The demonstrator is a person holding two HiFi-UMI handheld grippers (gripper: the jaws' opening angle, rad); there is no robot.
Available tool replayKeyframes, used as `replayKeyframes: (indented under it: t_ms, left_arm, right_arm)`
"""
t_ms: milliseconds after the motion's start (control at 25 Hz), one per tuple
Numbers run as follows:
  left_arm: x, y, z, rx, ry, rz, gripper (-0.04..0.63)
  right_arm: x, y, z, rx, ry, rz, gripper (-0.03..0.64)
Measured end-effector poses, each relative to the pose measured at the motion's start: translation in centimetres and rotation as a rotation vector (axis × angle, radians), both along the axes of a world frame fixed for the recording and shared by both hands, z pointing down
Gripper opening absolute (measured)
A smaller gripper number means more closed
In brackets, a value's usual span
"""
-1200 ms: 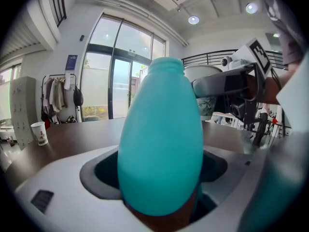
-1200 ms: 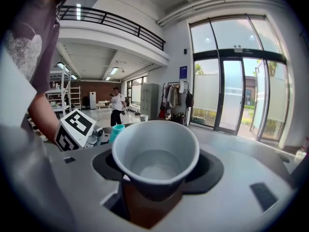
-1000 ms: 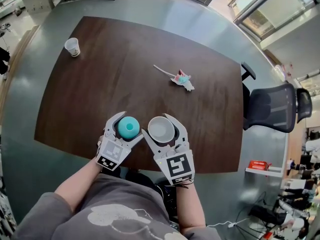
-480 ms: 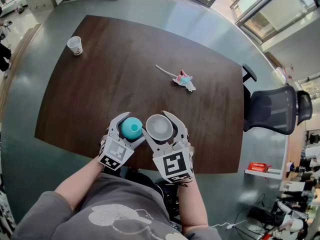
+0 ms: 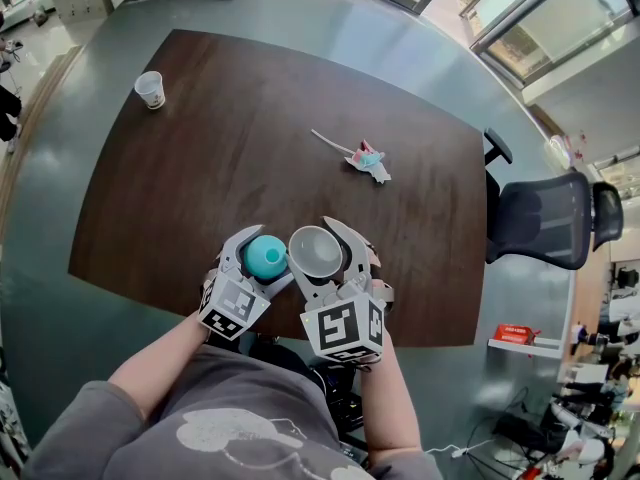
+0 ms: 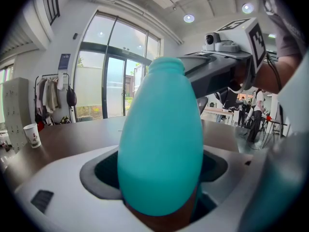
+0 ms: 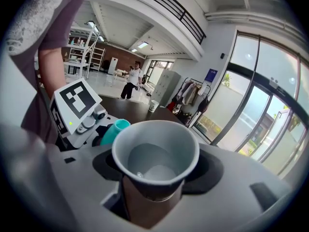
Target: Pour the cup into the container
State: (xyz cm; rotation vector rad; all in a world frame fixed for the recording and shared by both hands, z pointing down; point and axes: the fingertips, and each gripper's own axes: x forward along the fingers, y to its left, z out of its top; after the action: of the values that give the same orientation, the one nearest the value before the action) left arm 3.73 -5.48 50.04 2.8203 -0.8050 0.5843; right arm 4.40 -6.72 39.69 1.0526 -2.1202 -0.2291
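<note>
My left gripper (image 5: 259, 254) is shut on a teal, egg-shaped container (image 5: 264, 258) with a narrow open neck, held upright over the table's near edge. In the left gripper view the container (image 6: 161, 144) fills the middle between the jaws. Just to its right, my right gripper (image 5: 319, 252) is shut on a grey paper cup (image 5: 315, 249). The cup leans to the left, and its rim almost touches the container's neck. The right gripper view looks into the cup (image 7: 155, 154), with the container's neck (image 7: 116, 127) close behind on the left. What the cup holds is unclear.
A dark wooden table (image 5: 240, 138) carries a second paper cup (image 5: 150, 90) at its far left corner and a small pink and teal scrap (image 5: 366, 159) near the middle. A black office chair (image 5: 545, 215) stands off the table's right edge.
My right gripper has rolled to the left, tipping the cup's mouth toward the teal container and closing the gap between them. The left gripper and container have barely shifted.
</note>
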Motion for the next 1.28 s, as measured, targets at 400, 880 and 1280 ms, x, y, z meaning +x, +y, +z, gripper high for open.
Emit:
replayKeyframes:
  t_ms: [400, 880, 1280]
  left_arm:
    - [0.29, 0.12, -0.02, -0.007, 0.010, 0.009, 0.428]
    - [0.75, 0.52, 0.60, -0.019, 0.004, 0.024, 0.428]
    - [1.03, 0.49, 0.54, -0.024, -0.003, 0.031, 0.428]
  right_arm:
    - [-0.28, -0.22, 0.12, 0.014, 0.110, -0.026, 0.291]
    - [-0.36, -0.17, 0.43, 0.035, 0.241, -0.064, 0.291]
    - [-0.13, -0.36, 0.26, 0.055, 0.321, -0.081, 0.291]
